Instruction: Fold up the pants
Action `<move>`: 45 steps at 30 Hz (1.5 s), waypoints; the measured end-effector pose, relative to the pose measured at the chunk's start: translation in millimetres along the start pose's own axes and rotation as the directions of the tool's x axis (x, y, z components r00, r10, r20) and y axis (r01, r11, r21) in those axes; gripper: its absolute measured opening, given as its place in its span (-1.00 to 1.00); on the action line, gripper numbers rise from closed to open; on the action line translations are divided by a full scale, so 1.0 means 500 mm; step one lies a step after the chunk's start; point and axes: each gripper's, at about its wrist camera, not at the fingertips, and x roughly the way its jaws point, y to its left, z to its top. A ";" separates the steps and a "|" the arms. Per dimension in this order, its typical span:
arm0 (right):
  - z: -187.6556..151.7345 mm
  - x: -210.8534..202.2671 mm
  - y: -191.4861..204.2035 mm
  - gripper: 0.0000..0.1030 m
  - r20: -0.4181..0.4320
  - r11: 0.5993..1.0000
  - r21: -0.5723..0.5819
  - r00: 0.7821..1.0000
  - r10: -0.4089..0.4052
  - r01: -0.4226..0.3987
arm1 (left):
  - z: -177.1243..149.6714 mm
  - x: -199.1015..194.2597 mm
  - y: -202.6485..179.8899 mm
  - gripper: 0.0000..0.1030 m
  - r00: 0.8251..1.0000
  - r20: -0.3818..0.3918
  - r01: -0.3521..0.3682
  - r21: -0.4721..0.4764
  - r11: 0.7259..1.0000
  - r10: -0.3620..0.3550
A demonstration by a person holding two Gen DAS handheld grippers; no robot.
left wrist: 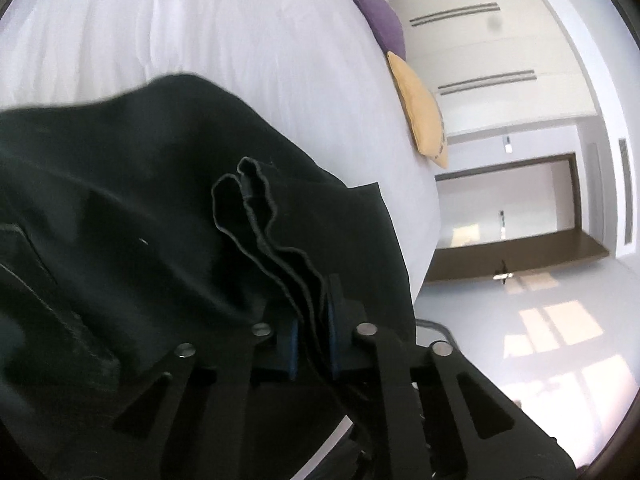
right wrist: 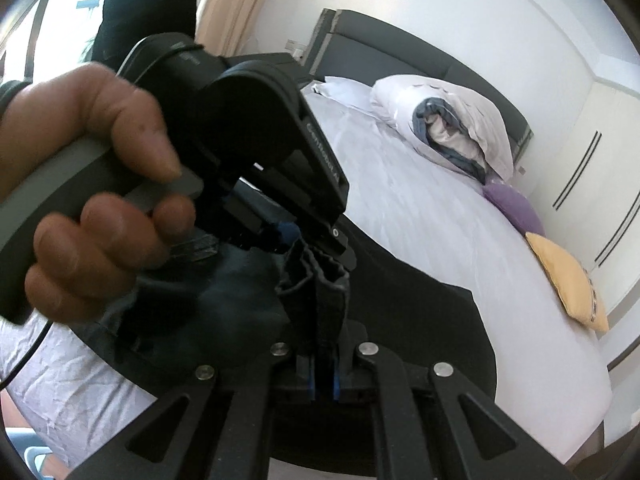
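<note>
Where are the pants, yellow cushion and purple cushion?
pants (left wrist: 168,200), left wrist view, dark cloth on the bed.
yellow cushion (left wrist: 420,108), left wrist view, middle of its face.
purple cushion (right wrist: 514,206), right wrist view, middle of its top.

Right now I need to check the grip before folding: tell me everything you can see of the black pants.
The pants are black, soft woven cloth, rumpled and partly lifted off the white bed. A stitched pocket edge shows at the lower left. A bunched, hemmed edge stands up in folds, pinched by the left gripper. The right gripper is shut on another folded strip of that edge. The rest drapes over the bed.
</note>
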 end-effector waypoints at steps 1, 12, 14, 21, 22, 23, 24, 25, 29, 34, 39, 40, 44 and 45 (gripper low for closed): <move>0.003 -0.001 0.005 -0.87 0.003 1.000 -0.007 1.000 0.003 -0.003 | 0.002 -0.009 -0.005 -0.87 1.000 -0.006 -0.010 0.020 1.000 0.010; 0.023 0.011 0.093 -0.86 -0.015 0.988 -0.149 0.999 0.047 -0.049 | 0.004 -0.075 -0.001 -0.89 0.981 -0.042 -0.180 0.189 0.965 0.191; 0.019 0.024 0.119 -0.86 -0.043 0.983 -0.172 0.997 0.059 -0.065 | 0.009 -0.080 0.018 -0.89 0.979 -0.040 -0.190 0.174 0.966 0.199; 0.023 0.051 0.127 -0.86 -0.084 0.978 -0.183 0.993 0.087 -0.101 | 0.016 -0.058 0.042 -0.88 0.974 -0.033 -0.217 0.158 0.963 0.225; 0.022 0.053 0.129 -0.84 -0.088 0.978 -0.182 0.992 0.089 -0.104 | 0.016 -0.057 0.045 -0.88 0.973 -0.032 -0.221 0.159 0.962 0.229; 0.022 0.060 0.129 -0.84 -0.095 0.977 -0.179 0.991 0.097 -0.113 | 0.015 -0.053 0.049 -0.88 0.972 -0.031 -0.226 0.159 0.961 0.234; 0.023 0.070 0.122 -0.83 -0.104 0.977 -0.173 0.989 0.106 -0.123 | 0.012 -0.047 0.053 -0.88 0.971 -0.032 -0.229 0.157 0.961 0.236; 0.022 0.077 0.119 -0.81 -0.114 0.977 -0.165 0.987 0.116 -0.134 | 0.011 -0.044 0.059 -0.86 0.970 -0.033 -0.232 0.155 0.960 0.240; 0.016 0.092 0.103 -0.77 -0.129 0.978 -0.123 0.980 0.154 -0.170 | 0.009 -0.050 0.079 -0.85 0.972 -0.037 -0.227 0.132 0.965 0.233; 0.009 0.093 0.076 -0.43 -0.150 0.970 0.012 0.959 0.243 -0.243 | -0.002 -0.082 0.071 -0.74 0.953 0.006 -0.301 0.151 0.942 0.303; -0.003 0.065 -0.002 0.35 -0.123 0.898 0.175 0.896 0.427 -0.404 | -0.005 -0.144 0.050 -0.74 0.900 0.098 -0.435 0.152 0.888 0.424; -0.008 0.053 -0.027 0.35 -0.100 0.873 0.210 0.879 0.466 -0.440 | -0.007 -0.157 0.039 -0.74 0.894 0.128 -0.446 0.147 0.883 0.430; -0.046 0.047 -0.206 0.34 0.026 0.726 0.455 0.823 0.567 -0.515 | -0.028 -0.151 -0.026 -0.74 0.937 0.164 -0.339 0.217 0.916 0.308; -0.059 0.062 -0.272 0.29 0.072 0.657 0.538 0.805 0.588 -0.528 | -0.040 -0.132 -0.041 -0.74 0.949 0.147 -0.309 0.247 0.918 0.280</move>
